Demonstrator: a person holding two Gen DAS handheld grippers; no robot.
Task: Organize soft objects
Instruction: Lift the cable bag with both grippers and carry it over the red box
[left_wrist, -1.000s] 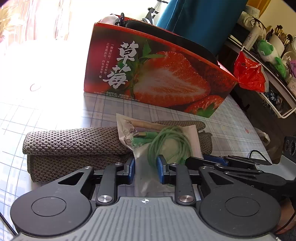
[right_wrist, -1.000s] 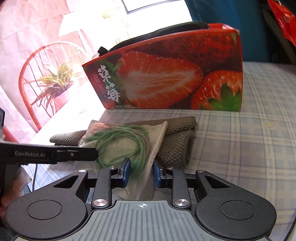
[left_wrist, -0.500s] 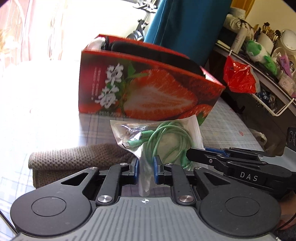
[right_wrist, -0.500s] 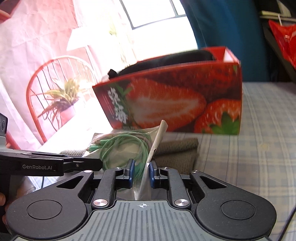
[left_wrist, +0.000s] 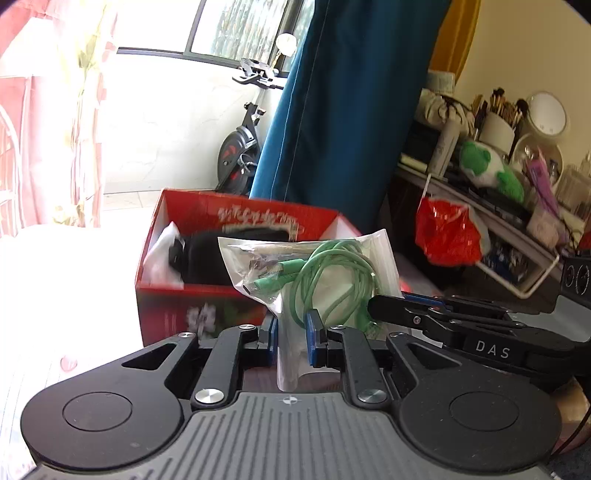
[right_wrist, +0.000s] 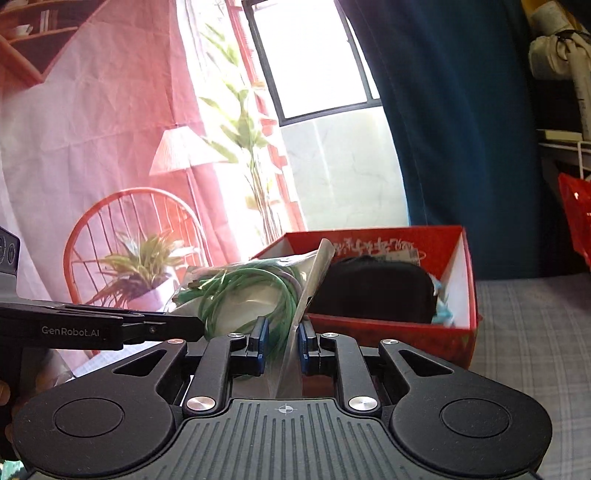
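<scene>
You are pinching the clear bag of green cable (left_wrist: 325, 273) with both the left gripper (left_wrist: 291, 343) and right gripper (right_wrist: 282, 341); the red box (right_wrist: 399, 332), open-topped, is lying straight ahead and lower.

Clear bag (left_wrist: 317, 273) hides box (left_wrist: 177, 310) front; box lettering (left_wrist: 255, 218) motion-blurred, unreadable.

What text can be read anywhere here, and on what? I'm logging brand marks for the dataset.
"DAS": side of the black right gripper.
"GenRobot.AI": side of the black left gripper.
White Chinese characters on the red strawberry-print cardboard box: blurred, unreadable.
White script on the box's inner wall: unreadable.
</scene>
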